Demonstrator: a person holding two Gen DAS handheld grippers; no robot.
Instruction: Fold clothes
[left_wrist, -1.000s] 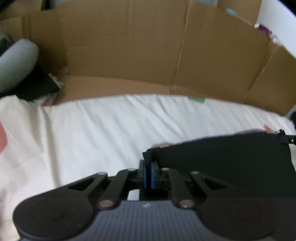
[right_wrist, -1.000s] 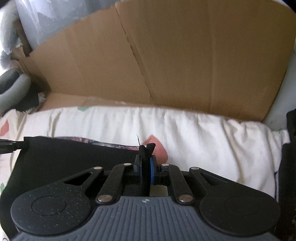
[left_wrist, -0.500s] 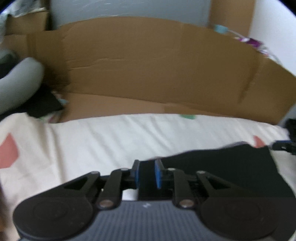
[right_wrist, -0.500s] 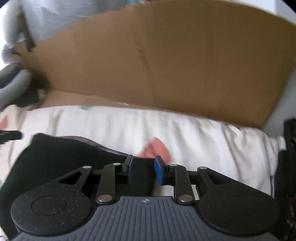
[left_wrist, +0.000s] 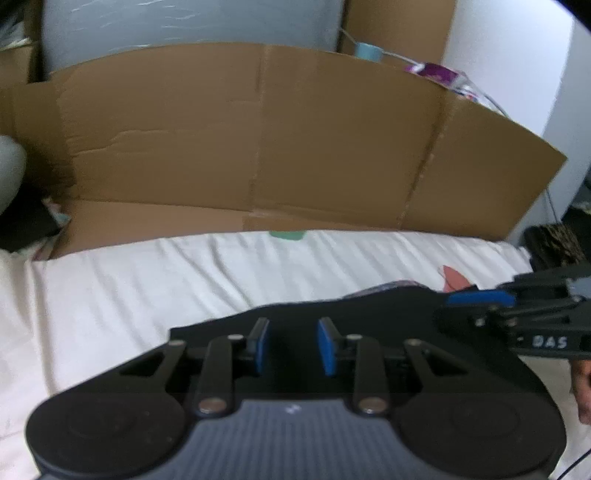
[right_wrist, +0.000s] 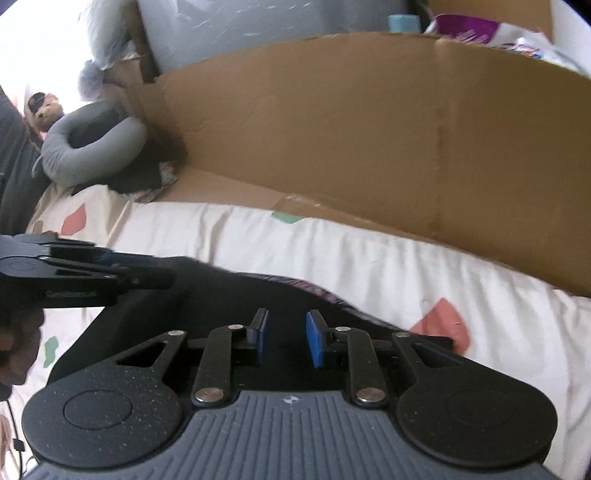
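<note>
Nearest in each wrist view sits a ribbed grey housing with matte black round hubs and thin black linkage bars. The left claw (left_wrist: 290, 347) has just been opening; its flat blue pads (left_wrist: 325, 345) stand parted, with black cloth showing between them but clear of both pads. The right claw (right_wrist: 286, 338) stands parted too, its blue pads (right_wrist: 314, 338) likewise free of the cloth under them. The black garment (right_wrist: 221, 295) lies flat on the bed just beneath and beyond both claws: a dark, matte, smooth fabric folded into a broad slab with a gently curved far edge, where a thin strip of patterned lining peeps out. It rests on a cream bed sheet (left_wrist: 147, 280), soft and rippled with shallow creases, printed with coral and green blobs. Farther back a wide brown cardboard sheet (left_wrist: 295, 147), creased at its vertical folds, stands along the bed's far side. At far left in the right wrist view lies a grey neck pillow (right_wrist: 92, 147), plump and curved
</note>
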